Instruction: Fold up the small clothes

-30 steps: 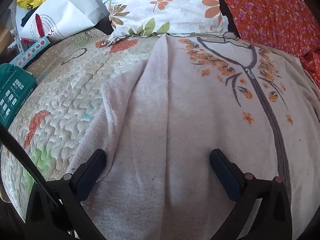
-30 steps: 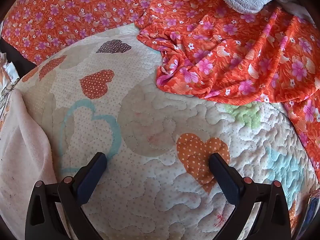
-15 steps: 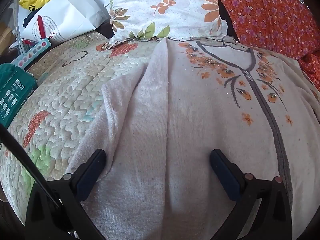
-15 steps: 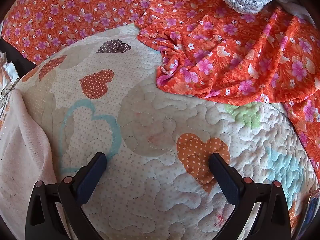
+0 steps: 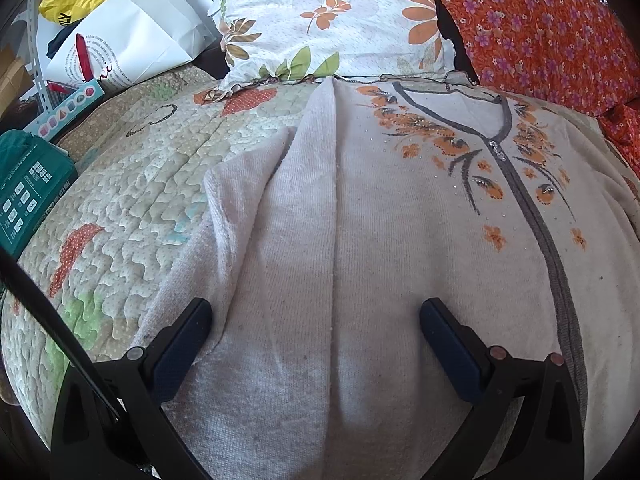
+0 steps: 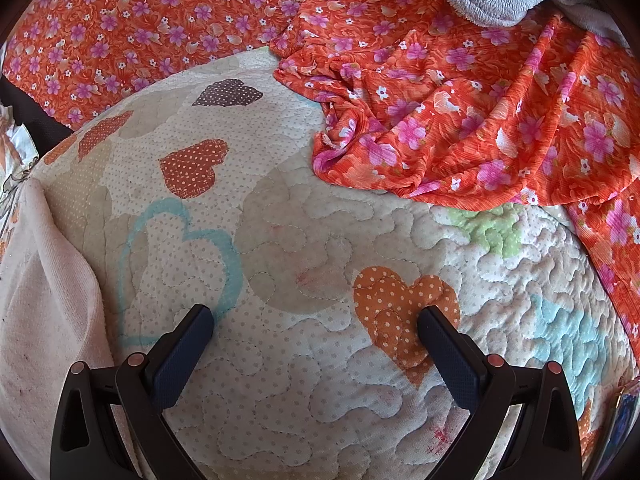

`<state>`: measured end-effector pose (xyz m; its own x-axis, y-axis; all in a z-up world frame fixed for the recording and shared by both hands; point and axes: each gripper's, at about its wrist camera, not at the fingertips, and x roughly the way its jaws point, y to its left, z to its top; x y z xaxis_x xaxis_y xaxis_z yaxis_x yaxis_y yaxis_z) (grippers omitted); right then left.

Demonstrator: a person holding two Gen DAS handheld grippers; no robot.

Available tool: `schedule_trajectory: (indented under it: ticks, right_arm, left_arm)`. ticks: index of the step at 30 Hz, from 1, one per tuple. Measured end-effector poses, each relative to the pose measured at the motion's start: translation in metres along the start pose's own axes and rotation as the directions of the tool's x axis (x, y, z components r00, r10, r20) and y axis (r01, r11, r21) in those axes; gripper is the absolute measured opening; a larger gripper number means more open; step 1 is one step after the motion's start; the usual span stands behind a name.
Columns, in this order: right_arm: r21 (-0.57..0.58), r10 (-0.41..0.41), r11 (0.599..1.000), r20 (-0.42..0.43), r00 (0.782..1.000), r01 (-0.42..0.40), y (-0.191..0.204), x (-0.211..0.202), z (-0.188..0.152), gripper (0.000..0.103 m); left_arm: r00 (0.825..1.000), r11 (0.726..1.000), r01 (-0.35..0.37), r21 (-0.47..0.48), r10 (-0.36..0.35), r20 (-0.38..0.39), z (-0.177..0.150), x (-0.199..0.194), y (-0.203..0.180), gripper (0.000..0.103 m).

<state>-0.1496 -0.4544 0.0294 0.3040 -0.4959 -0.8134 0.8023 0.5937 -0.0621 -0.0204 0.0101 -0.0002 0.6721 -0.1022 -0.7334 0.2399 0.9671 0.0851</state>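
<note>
The left gripper (image 5: pixel 316 324) hangs with its jaws spread wide and nothing between them, just above the pale knit cardigan (image 5: pixel 400 240) that lies spread flat under and ahead of it. Between the fingertips runs the long edge of a panel already turned in over the body — the folded sleeve (image 5: pixel 256 208) bunches a little just ahead of the left finger. Farther ahead sit the grey zip placket and orange flower embroidery, then a floral pillow (image 5: pixel 332 20) at the cardigan's collar. The right gripper (image 6: pixel 316 326) is likewise wide open and empty, over bare heart-patterned quilt (image 6: pixel 280 380); the cardigan's hem (image 6: pixel 44 280) lies off beyond its left finger, and a crumpled orange floral cloth (image 6: pixel 480 128) lies ahead to its right. The risk, as I judge it: the loose sleeve fold may slip open when the left gripper pinches, since the knit is soft and thick — and the right gripper, well apart from the garment, could snag quilt instead of the hem.
</note>
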Motion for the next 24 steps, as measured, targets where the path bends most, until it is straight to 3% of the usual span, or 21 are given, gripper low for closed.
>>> schedule_trajectory:
  ticks: [19,24]
  right_arm:
    - [0.027,-0.013,1.0,-0.074,0.997,0.015,0.0041,-0.0013,0.0005,0.103]
    - [0.04,-0.016,0.999,-0.042,0.999,0.018,0.0036,-0.0019,-0.0024,0.103]
  left_arm:
    - [1.0,1.0,-0.003,0.002,0.003,0.006,-0.0032,0.0018,-0.0016,0.103]
    - [1.0,1.0,-0.004,0.003,0.004,0.006,-0.0034,0.0015,-0.002,0.103]
